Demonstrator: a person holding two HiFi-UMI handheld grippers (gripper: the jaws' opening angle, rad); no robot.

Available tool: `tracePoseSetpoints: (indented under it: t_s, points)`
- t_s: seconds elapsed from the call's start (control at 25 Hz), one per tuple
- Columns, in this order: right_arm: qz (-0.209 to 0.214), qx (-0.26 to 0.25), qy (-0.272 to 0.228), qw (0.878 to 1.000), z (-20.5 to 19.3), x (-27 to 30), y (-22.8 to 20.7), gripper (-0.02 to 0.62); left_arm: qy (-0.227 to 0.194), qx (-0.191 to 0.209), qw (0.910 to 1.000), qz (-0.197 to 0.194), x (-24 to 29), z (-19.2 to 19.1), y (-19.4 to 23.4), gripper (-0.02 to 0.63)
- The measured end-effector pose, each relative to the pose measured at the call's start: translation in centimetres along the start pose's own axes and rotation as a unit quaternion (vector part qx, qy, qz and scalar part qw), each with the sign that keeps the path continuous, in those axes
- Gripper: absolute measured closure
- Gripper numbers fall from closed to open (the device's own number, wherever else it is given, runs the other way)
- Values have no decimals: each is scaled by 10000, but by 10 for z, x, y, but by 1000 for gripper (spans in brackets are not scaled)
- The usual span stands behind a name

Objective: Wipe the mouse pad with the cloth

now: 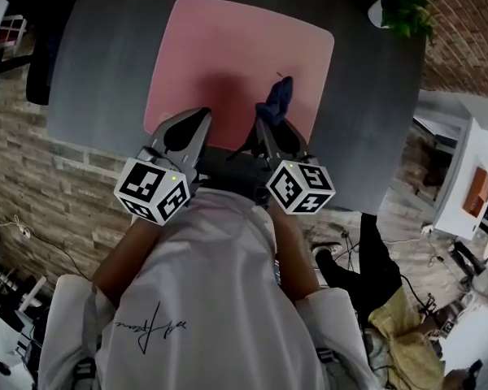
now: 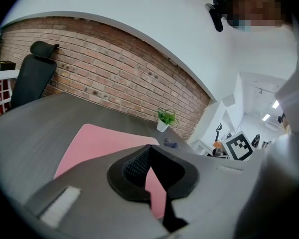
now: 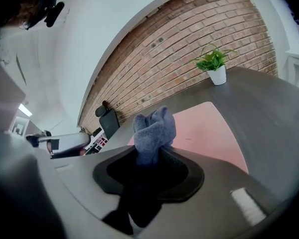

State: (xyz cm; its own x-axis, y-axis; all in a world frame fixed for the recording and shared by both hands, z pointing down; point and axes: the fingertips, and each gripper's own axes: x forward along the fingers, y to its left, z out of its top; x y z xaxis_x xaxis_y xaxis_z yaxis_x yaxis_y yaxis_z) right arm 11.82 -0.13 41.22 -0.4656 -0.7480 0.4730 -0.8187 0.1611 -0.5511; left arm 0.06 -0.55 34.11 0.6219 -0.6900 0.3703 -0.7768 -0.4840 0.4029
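Now the pink mouse pad (image 1: 228,47) lies at the upper centre of the head view on the dark grey tabletop (image 1: 106,63). At the pad's lower edge, the right hand-held gripper (image 1: 262,122) pinches the bunched blue cloth (image 1: 278,97), which sticks out past its tips over the pad. To the left of it, the left hand-held gripper (image 1: 202,114) has its jaws pressed together at the tips, with nothing between them. A potted plant (image 1: 403,6) stands at the upper right.
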Motion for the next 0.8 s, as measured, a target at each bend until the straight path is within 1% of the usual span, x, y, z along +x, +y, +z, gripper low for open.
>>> tracePoseSetpoints:
  t_s: [0.16,0.36,0.52,0.64,0.8]
  points:
    - [-108,-143,-93,9998,11,5,-13,463,179,-3,9998,54,-1,-7,7,600]
    - [-396,-339,-34,9986,21,12,-34,463,344,-11,9994,-55,6,-12,15,600]
    - [-508,-609,93,9968,26,22,-47,465,511,128,9984,-225,17,-13,13,600]
    - [-622,-703,156,9955,35,30,-61,465,590,193,9975,-341,28,-12,11,600]
    - [-861,-861,227,9923,46,46,-79,465,687,172,9969,-355,32,-13,16,600]
